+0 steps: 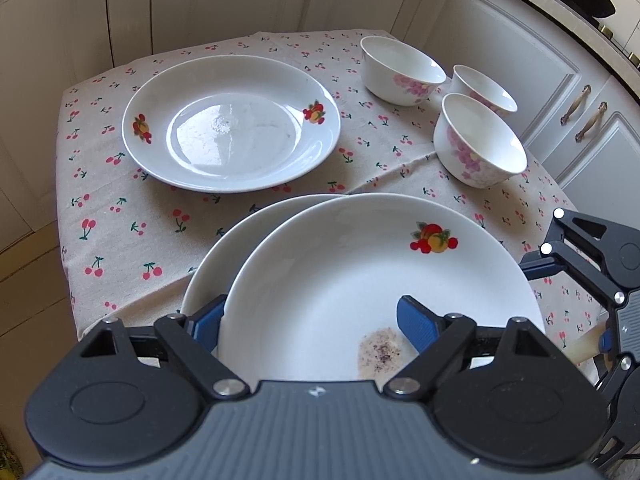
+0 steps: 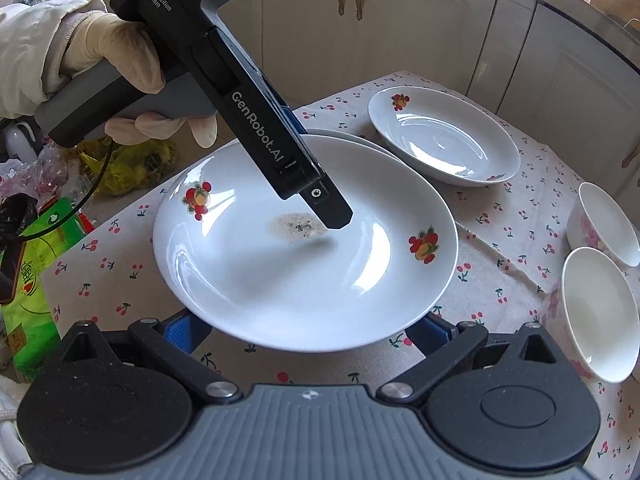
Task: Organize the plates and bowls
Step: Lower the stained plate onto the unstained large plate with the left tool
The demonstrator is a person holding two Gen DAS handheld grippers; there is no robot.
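A white fruit-printed plate with a brown stain (image 1: 360, 272) (image 2: 280, 280) lies askew over a second plate (image 1: 212, 272) (image 2: 352, 138). My left gripper (image 1: 312, 320) is shut on the stained plate. One blue finger sits under its rim from outside. The other finger (image 2: 334, 214) lies on its inside by the stain. My right gripper (image 2: 308, 332) (image 1: 548, 256) stands open, its fingers wide apart under the plate's near rim. A third plate (image 1: 232, 124) (image 2: 444, 140) sits apart. Three floral bowls (image 1: 400, 68) (image 1: 484, 88) (image 1: 480, 140) stand at the right.
The small table wears a cherry-print cloth (image 1: 120, 220) and drops off on every side. Cream cabinets (image 1: 500, 40) stand close behind. A gloved hand (image 2: 120, 56) holds the left gripper. A green package (image 2: 36, 260) and a yellow bag (image 2: 132, 164) crowd the table's left.
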